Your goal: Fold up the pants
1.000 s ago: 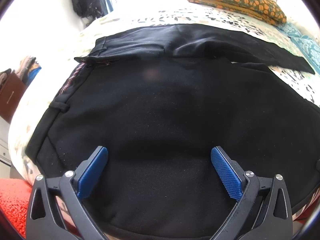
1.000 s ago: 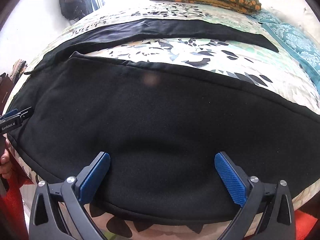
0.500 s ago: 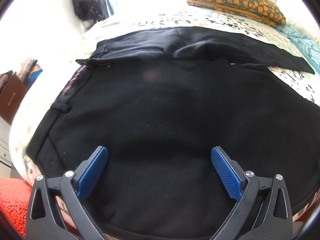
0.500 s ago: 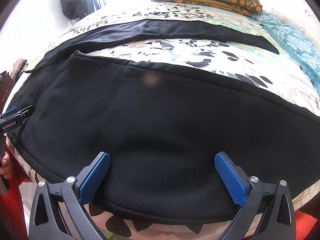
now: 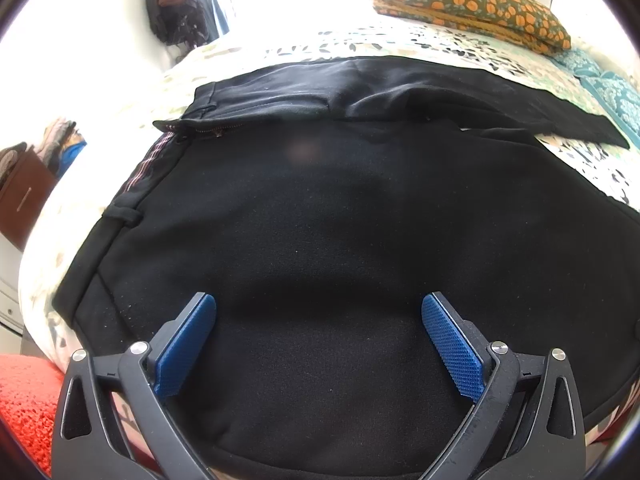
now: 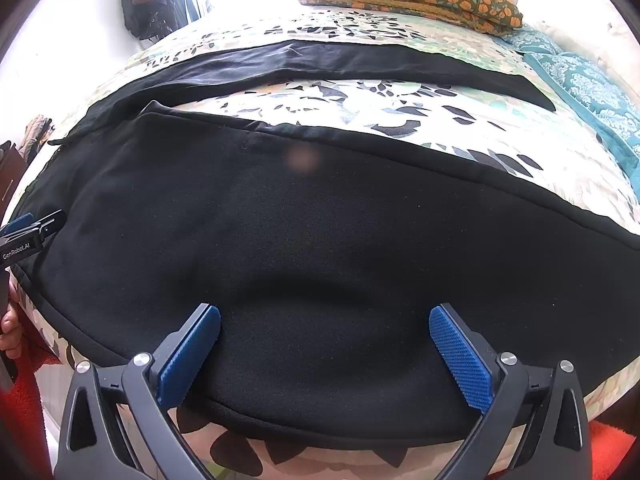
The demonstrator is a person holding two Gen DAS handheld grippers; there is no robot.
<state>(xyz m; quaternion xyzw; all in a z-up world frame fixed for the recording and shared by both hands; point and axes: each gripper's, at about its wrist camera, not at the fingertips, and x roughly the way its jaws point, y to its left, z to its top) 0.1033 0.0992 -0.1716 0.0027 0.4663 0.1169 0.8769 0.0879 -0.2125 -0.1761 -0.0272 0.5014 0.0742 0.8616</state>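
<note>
My left tongs (image 5: 318, 344) and right tongs (image 6: 324, 354) hang released over the near leg of the pants (image 5: 340, 240), spread flat on the bed (image 6: 400, 108), ready to pinch its edge

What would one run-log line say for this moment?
task: fold pants | pants: spread flat on bed, legs apart | left hand-held gripper: open, empty | right hand-held gripper: open, empty | fold: not started

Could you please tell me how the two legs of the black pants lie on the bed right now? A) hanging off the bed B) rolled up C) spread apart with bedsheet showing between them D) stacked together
C: the black fabric pants have a strip of floral bedsheet between the legs.
</note>
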